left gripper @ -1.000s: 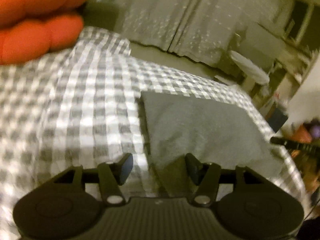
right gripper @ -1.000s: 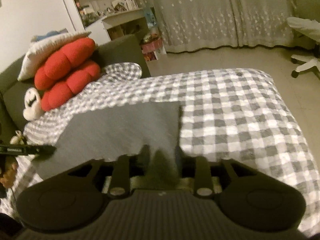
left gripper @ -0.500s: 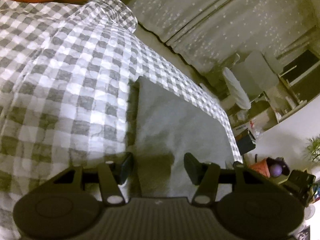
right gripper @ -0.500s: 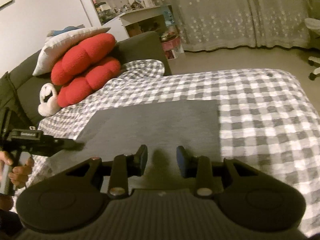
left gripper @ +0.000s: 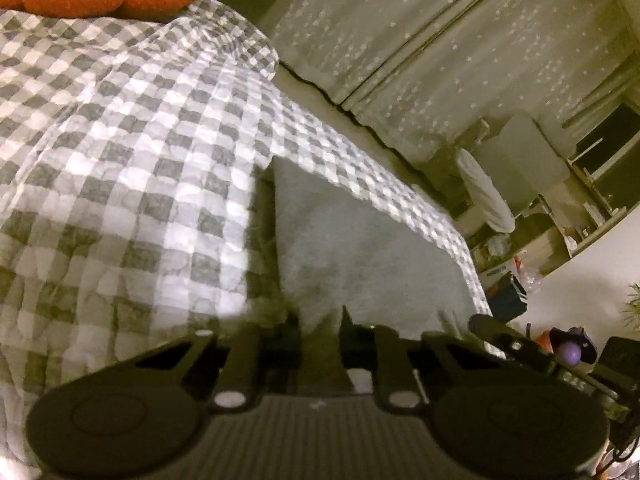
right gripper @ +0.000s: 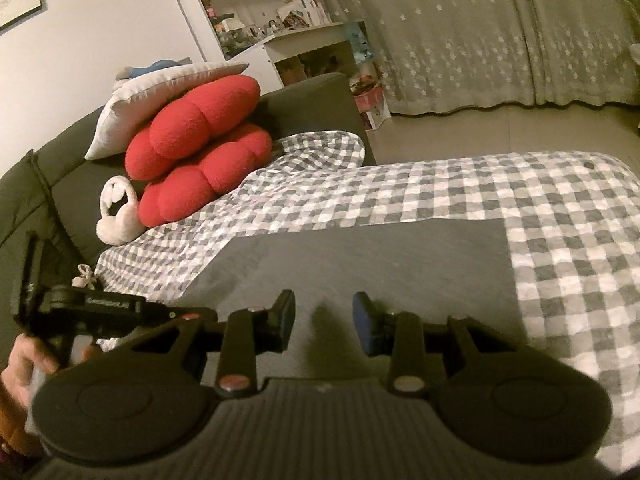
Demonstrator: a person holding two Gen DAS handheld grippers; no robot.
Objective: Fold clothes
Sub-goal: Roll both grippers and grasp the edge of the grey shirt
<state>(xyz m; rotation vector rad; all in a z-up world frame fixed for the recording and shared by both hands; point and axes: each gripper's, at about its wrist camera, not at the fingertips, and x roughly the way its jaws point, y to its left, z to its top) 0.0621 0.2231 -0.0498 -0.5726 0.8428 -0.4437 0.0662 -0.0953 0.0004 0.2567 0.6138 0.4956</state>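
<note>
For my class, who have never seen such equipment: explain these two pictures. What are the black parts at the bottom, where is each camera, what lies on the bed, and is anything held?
No robot here: a person holds a hand tool with two jaws in each hand. Each tool carries a wide-angle camera looking forward along its jaws, so the black parts at the bottom are the tool itself. One picture comes from the left gripper, the other from the right gripper. A grey cloth lies flat on a checked bedcover, with red cushions behind. The left jaws are pinched shut on the cloth's near edge; the right jaws stand open above it, holding nothing.
</note>
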